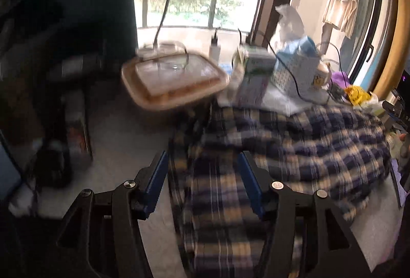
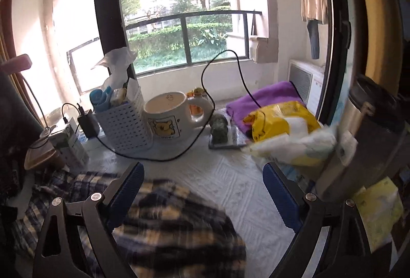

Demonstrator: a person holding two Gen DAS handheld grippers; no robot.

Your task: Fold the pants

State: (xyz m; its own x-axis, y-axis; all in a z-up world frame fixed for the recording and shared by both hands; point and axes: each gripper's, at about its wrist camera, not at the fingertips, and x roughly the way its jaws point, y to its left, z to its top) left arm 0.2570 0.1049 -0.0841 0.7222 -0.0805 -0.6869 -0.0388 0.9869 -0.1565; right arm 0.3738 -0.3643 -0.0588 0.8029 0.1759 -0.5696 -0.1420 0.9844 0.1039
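White table [image 2: 230, 183] by window; pants [image 1: 282, 149] bunched under left tongs [image 1: 202, 162], left of right tongs [image 2: 202, 172]. Both apart, holding nothing.

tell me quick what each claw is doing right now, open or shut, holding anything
Left claw: open, astride the plaid pants, pads not pressing them.
Right claw: wide open, holding nothing, above the pants.

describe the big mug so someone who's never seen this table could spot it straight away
Look at the window behind the table. Directly below it, right of the white perforated basket, stands the mug. It is cream-white and oversized, has a yellow cartoon bear on its side, and a black cable loops past its handle.
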